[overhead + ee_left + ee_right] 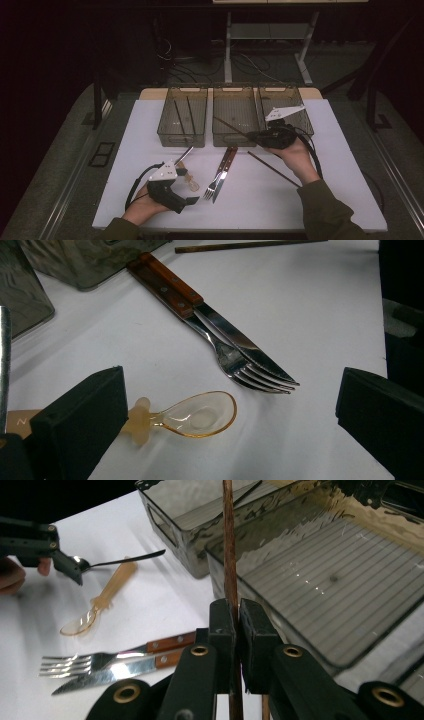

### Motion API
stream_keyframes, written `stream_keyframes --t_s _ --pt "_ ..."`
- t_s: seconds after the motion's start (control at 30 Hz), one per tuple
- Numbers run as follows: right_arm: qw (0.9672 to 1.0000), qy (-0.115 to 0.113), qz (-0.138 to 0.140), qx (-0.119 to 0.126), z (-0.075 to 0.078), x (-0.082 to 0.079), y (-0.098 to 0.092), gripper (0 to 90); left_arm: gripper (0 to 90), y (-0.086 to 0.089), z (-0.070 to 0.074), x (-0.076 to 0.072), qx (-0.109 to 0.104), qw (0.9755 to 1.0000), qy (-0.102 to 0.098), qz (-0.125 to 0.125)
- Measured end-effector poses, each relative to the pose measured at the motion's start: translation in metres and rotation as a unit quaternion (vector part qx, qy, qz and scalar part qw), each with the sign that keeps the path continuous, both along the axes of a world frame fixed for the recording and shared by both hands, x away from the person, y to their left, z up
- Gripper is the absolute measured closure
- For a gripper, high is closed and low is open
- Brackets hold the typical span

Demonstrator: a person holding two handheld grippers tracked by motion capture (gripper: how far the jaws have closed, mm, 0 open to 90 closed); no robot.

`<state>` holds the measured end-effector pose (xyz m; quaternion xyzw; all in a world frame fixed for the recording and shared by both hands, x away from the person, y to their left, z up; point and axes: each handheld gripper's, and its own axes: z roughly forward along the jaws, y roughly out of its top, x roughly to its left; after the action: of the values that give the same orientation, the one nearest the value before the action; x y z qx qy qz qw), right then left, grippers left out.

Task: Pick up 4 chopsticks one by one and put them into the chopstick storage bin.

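Right gripper [232, 622]: jaws clamped on a thin brown wooden chopstick [229, 540], held over the near wall of the middle bin [235, 137], a ribbed, smoky translucent tray. Left gripper [230, 412]: jaws wide apart, holding nothing, flanking an amber plastic spoon [200, 415] near that bin.

You can read no full text here; a beige tag [20, 421] behind your left tool's jaw bears one faint unreadable mark
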<state>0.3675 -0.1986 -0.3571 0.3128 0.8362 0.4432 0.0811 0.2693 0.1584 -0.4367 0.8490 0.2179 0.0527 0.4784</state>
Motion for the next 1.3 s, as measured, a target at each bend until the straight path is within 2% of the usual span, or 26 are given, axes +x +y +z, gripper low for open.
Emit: stream_keyframes --t_s 0.43,0.77,1.3 --pt "0.9997 0.006 -0.016 -0.015 0.012 0.027 0.038 84.9 0.0 0.0 0.001 0.0 0.001 1.0 0.002 0.0" --pt "0.9992 0.012 -0.02 -0.034 0.014 0.048 0.069 84.9 0.0 0.001 0.001 0.001 -0.004 1.0 0.001 0.002" --pt "0.9979 0.016 -0.038 -0.05 0.021 0.081 0.104 84.9 0.0 0.001 0.002 0.002 -0.004 1.0 -0.002 -0.001"
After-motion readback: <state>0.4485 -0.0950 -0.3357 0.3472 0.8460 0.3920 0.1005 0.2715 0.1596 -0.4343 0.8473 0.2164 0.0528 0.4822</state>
